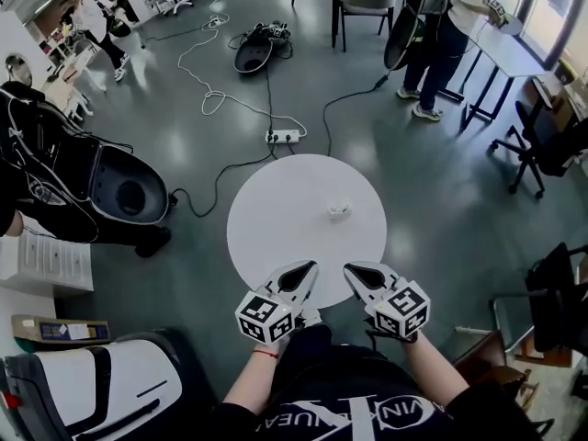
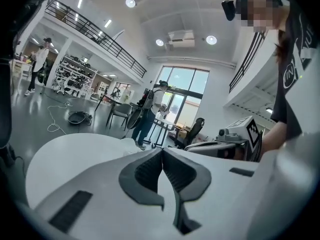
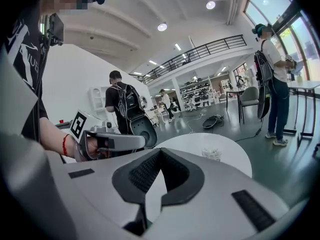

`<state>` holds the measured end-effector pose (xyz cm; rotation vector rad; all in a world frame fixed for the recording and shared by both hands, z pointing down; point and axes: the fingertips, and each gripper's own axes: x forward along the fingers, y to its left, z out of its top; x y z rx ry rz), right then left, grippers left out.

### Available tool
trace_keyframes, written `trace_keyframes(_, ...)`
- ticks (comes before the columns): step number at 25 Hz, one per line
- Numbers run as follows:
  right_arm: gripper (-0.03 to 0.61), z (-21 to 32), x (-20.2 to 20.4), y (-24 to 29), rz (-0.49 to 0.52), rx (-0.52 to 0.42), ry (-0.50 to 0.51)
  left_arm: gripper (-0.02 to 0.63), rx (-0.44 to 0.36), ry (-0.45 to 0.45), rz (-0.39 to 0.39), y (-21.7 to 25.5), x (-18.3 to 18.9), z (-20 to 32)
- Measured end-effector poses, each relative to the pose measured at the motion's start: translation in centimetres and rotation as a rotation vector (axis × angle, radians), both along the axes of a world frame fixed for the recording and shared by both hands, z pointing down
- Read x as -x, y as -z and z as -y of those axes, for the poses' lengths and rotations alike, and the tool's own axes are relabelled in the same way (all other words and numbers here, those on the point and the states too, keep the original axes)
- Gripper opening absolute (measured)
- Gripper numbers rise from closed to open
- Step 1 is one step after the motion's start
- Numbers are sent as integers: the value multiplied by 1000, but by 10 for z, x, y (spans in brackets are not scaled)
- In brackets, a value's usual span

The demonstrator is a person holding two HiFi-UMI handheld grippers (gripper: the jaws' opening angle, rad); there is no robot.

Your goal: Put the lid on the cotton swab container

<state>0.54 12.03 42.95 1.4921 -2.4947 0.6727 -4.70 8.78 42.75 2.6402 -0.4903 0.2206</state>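
A small clear cotton swab container point(image 1: 340, 211) stands on the round white table point(image 1: 276, 219), right of its middle. The same container point(image 3: 211, 153) shows in the right gripper view, ahead and to the right of the jaws. I cannot make out a separate lid at this size. Over the table's near edge, my left gripper point(image 1: 310, 267) and right gripper point(image 1: 351, 270) are side by side, well short of the container. The jaws of the left gripper point(image 2: 161, 151) and of the right gripper point(image 3: 160, 151) are both shut with nothing between them.
A power strip point(image 1: 282, 137) and cables lie on the floor beyond the table. A black open case point(image 1: 124, 189) stands at the left. A person point(image 1: 436, 35) is at a desk at the back right, with an office chair point(image 1: 542, 150) at the right.
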Motion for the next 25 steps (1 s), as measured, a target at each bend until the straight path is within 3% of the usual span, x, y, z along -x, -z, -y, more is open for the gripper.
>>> trace_keyframes(6, 2, 53, -12, -12, 5, 28, -52, 9, 24, -72, 1, -13, -24, 46)
trace_keyframes(15, 2, 84, -17, -27, 16, 69, -88, 9, 49, -142, 17, -29, -46, 74)
trace_keyframes(25, 2, 117, -32, -43, 8, 113, 38, 9, 94, -65, 67, -50, -64, 98)
